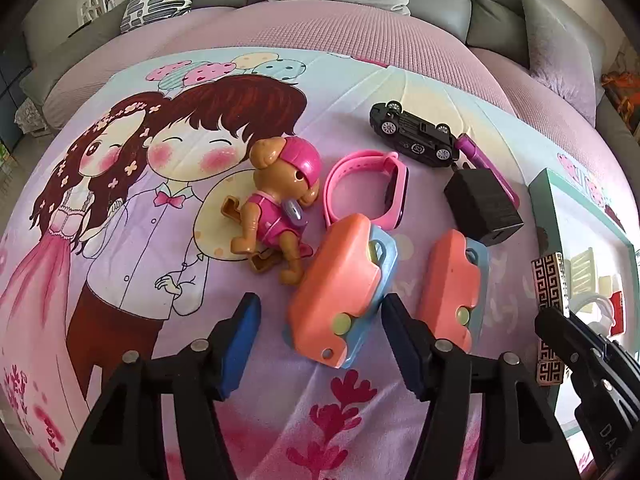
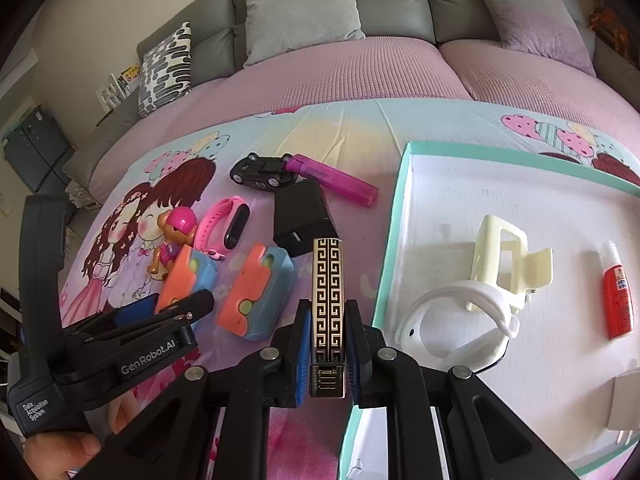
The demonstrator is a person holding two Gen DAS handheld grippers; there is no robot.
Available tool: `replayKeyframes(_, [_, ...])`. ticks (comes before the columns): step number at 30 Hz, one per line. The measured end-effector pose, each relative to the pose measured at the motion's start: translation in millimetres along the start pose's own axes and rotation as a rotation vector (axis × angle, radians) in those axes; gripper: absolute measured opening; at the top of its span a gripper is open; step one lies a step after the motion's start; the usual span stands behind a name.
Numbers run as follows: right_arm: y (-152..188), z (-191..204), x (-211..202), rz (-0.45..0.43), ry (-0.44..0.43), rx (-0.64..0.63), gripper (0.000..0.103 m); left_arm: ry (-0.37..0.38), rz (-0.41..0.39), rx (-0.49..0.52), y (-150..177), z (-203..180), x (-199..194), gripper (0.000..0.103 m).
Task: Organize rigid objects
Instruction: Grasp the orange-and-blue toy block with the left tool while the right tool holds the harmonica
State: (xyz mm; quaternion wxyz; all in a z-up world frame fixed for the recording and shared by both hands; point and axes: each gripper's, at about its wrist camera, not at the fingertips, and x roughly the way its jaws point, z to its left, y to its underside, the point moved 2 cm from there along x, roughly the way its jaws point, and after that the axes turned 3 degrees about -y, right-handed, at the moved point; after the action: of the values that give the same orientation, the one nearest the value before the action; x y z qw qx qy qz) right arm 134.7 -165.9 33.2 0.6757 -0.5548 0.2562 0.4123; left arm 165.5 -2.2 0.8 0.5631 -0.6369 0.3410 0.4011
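Observation:
My right gripper (image 2: 328,340) is shut on a black-and-gold patterned lighter (image 2: 329,292), held above the cloth just left of the teal-rimmed box (image 2: 390,248); the lighter also shows in the left wrist view (image 1: 550,284). My left gripper (image 1: 320,320) is open around an orange-and-blue toy block (image 1: 340,288). A second orange-and-blue block (image 1: 454,284) lies to its right. A pink-helmet toy dog (image 1: 280,200), a pink wristband (image 1: 368,184), a black charger (image 1: 482,204), a purple lighter (image 1: 486,164) and an overturned black toy car (image 1: 416,136) lie beyond.
The box holds a white wristband (image 2: 452,320), a cream plastic clip (image 2: 508,268), a red-and-white small bottle (image 2: 618,300) and a white item (image 2: 626,404) at the right edge. Grey sofa cushions (image 2: 300,8) line the far side of the pink cover.

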Motion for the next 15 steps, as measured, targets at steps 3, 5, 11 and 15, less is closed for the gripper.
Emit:
replayKeyframes(3, [0.4,0.0,0.8,0.003,-0.001,-0.001,0.017,0.013,-0.002,0.006,-0.4,-3.6,-0.9,0.051])
replayKeyframes(5, [0.8,-0.2,1.3,0.005,-0.003,0.000,0.017,0.009,-0.006,0.012,0.7,-5.4,-2.9,0.050])
replayKeyframes(11, [1.4,-0.1,1.7,0.007,-0.005,0.000,0.017,0.032,-0.020,0.020,1.5,-9.1,-7.6,0.045])
replayKeyframes(15, [1.9,0.2,0.6,0.006,-0.006,-0.002,0.017,0.041,-0.031,0.025,0.3,-9.7,-10.0,0.044])
